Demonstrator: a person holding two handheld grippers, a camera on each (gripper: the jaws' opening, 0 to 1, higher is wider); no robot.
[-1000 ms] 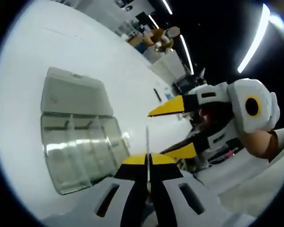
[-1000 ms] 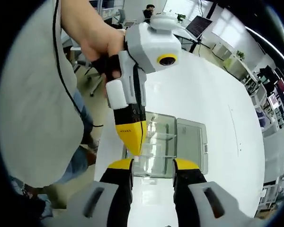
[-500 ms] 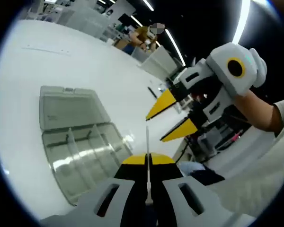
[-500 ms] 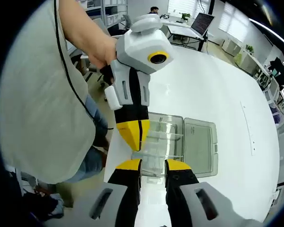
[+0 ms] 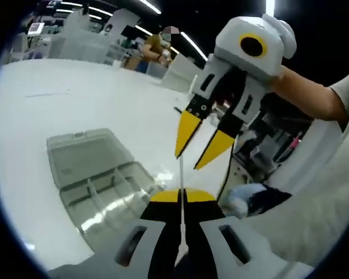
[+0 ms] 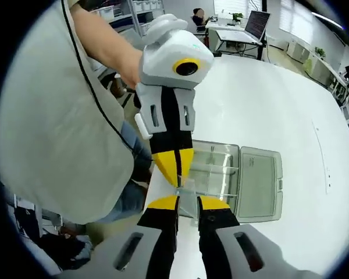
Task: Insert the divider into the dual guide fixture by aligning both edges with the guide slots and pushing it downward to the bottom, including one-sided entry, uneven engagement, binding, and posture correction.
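Divider [image 5: 181, 174], a thin clear strip, sits pinched in the left gripper [image 5: 182, 195] above the open clear organiser box [image 5: 99, 180]; right gripper [image 5: 196, 152], jaws narrowly parted, seemingly just touches its top end.

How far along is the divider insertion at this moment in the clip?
Done: the clear box lies open on the white table, lid flat. In hand: the left gripper is shut on the thin divider, held in the air, and the open right gripper sits at the divider's free end. Left: the divider is not yet in any guide slot; aligning both edges and pushing down remain.
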